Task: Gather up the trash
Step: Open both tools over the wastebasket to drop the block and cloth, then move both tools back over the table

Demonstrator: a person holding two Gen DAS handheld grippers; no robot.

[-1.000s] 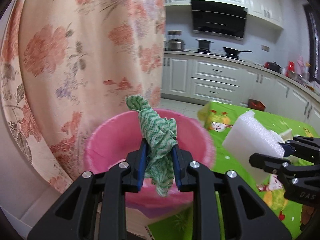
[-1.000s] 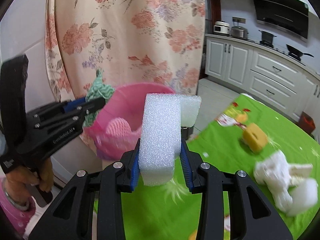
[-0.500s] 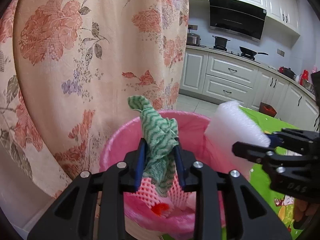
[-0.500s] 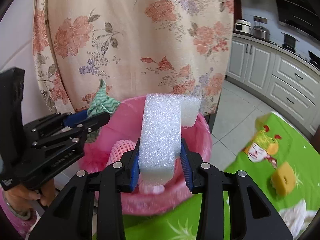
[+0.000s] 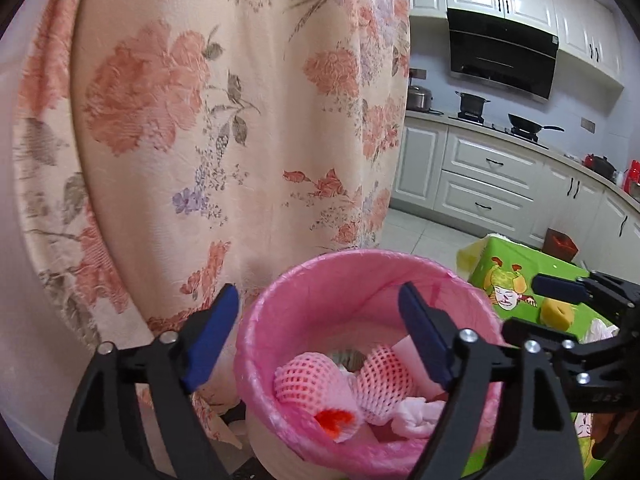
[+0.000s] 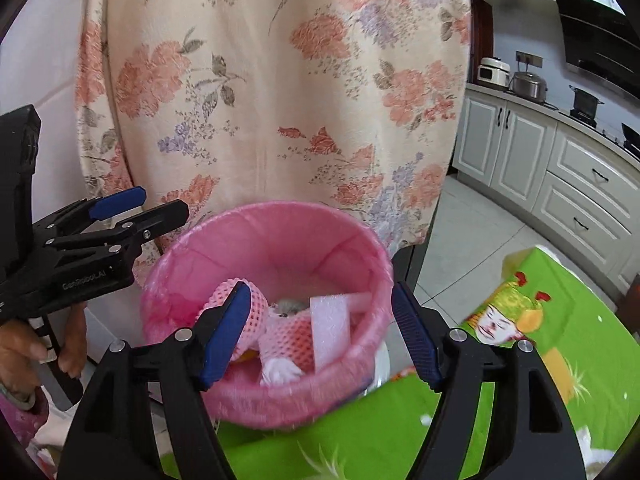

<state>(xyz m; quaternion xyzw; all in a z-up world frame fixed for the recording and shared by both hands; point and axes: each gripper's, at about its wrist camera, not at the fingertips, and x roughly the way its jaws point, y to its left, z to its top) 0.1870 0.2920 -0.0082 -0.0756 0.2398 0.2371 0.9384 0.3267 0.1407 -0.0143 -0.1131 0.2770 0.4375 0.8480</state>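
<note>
Claws (image 5: 320, 332) (image 6: 320, 330) opening, empty, over bin (image 6: 280, 240).

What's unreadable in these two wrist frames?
- Pink-lined trash bin: its bottom is buried under pink foam nets in both views; the grey item between them is too hidden to name.
- White foam block: lower part hidden behind the bin's rim, right view.
- Green tablecloth: cut off by the frame edge; its far items are blurred.

We look down along each gripper's fingers, close above the pink bin (image 5: 360, 280); both views share it and the floral curtain (image 6: 280, 80).
</note>
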